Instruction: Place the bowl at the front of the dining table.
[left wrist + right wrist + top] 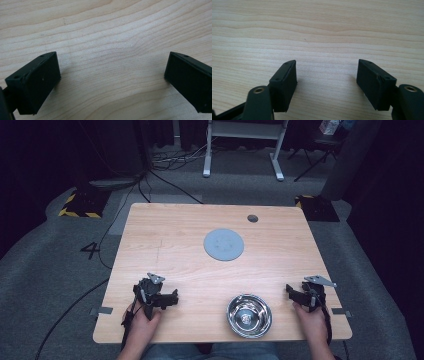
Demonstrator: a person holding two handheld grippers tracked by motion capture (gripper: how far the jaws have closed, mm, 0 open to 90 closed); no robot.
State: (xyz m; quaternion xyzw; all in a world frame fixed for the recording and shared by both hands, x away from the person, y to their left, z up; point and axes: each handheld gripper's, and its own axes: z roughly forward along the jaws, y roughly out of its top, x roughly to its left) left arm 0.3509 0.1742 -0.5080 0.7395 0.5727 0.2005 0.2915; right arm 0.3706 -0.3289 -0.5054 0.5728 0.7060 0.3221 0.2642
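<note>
At the near left corner of the bench (165,245), the person's left hand (141,319) comes in from the bottom edge and holds the left gripper (172,298) low over the wood, pointing toward the middle of the bench. From the left gripper view its jaws stand wide apart with bare wood grain between them, holding nothing. The forearm behind that hand is cut off by the bottom edge of the high view, and the gripper's black body is too dark there to make out its parts.

Farther right, near the front edge, sits a steel bowl (249,315), upright, between the two grippers and touching neither; what lies on its bottom is too small to tell. Beyond it, toward the middle of the bench, lies a flat grey disc (224,244), well apart from both hands.

At the right edge, the right hand (311,320) grips the right gripper (290,291), which points left toward the bowl and stops just short of its rim. Its jaws are also spread wide over bare wood, with nothing held.
</note>
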